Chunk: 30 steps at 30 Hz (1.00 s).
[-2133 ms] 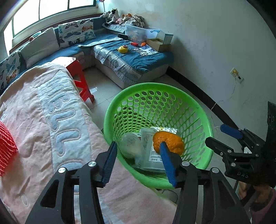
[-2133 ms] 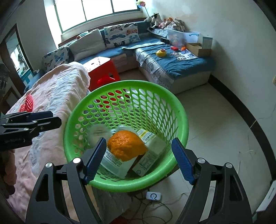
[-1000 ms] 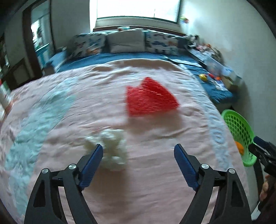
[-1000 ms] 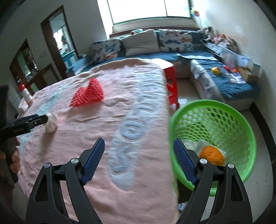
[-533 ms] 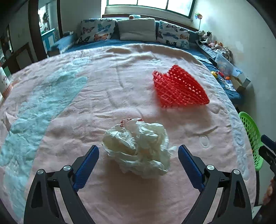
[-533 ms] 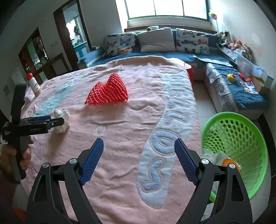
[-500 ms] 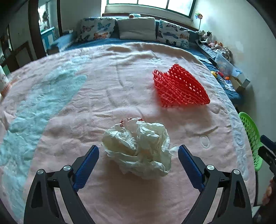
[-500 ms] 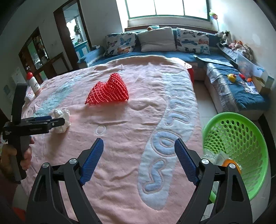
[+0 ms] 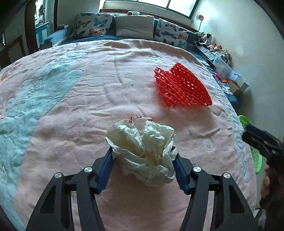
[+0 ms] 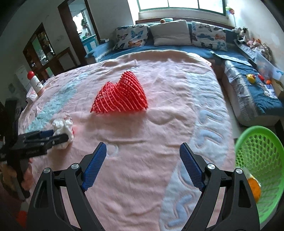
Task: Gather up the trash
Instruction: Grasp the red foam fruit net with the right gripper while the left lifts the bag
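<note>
It was a home, probably a bedroom or living room: a pink blanket [image 9: 88,99] covered a bed, with butterfly pillows [image 10: 131,38], stuffed toys [image 10: 245,35] and a window [image 10: 179,4].

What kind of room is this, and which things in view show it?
Most likely a lived-in bedroom or family room at home: a big surface under a pink blanket, a blue cushioned bench with butterfly pillows below the window, and soft toys in the corner.
</note>
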### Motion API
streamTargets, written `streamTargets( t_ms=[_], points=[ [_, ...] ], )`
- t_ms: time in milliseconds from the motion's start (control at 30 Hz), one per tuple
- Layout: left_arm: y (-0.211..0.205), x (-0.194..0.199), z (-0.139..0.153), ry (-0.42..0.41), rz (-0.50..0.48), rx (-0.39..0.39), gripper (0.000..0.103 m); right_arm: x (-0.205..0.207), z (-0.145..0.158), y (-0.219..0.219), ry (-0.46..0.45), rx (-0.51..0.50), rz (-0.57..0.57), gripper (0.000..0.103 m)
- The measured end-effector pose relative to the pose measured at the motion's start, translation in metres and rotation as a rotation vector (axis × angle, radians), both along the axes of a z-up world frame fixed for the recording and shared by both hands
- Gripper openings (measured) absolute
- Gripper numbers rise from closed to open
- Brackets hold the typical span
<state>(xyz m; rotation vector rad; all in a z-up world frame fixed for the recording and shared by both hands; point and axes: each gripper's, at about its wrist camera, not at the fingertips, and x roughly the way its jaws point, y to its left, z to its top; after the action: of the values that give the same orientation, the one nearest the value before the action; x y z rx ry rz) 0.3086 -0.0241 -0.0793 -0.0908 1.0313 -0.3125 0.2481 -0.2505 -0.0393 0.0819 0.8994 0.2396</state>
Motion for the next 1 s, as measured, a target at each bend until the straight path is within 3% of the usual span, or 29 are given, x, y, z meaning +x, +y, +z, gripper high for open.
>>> streamTargets(
  t_ms=[200,433,833,1000],
  points=[
    [0.005,-0.006,0.004,-0.017,-0.002,0.012,0.055,0.036,-0.003,0.015,-0.004,0.007,0.014,0.082],
    [0.011,-0.016,0.015,-0.036,-0.01,0.008,0.055,0.082,-0.008,0.03,-0.002,0.01,0.015,0.069],
    [0.015,-0.023,0.024,-0.041,-0.019,-0.004,0.055,0.124,-0.021,0.041,0.024,0.008,0.017,0.06],
    [0.016,-0.024,0.025,-0.045,-0.018,-0.005,0.055,0.129,-0.026,0.04,0.049,0.033,0.007,0.044]
  ],
)
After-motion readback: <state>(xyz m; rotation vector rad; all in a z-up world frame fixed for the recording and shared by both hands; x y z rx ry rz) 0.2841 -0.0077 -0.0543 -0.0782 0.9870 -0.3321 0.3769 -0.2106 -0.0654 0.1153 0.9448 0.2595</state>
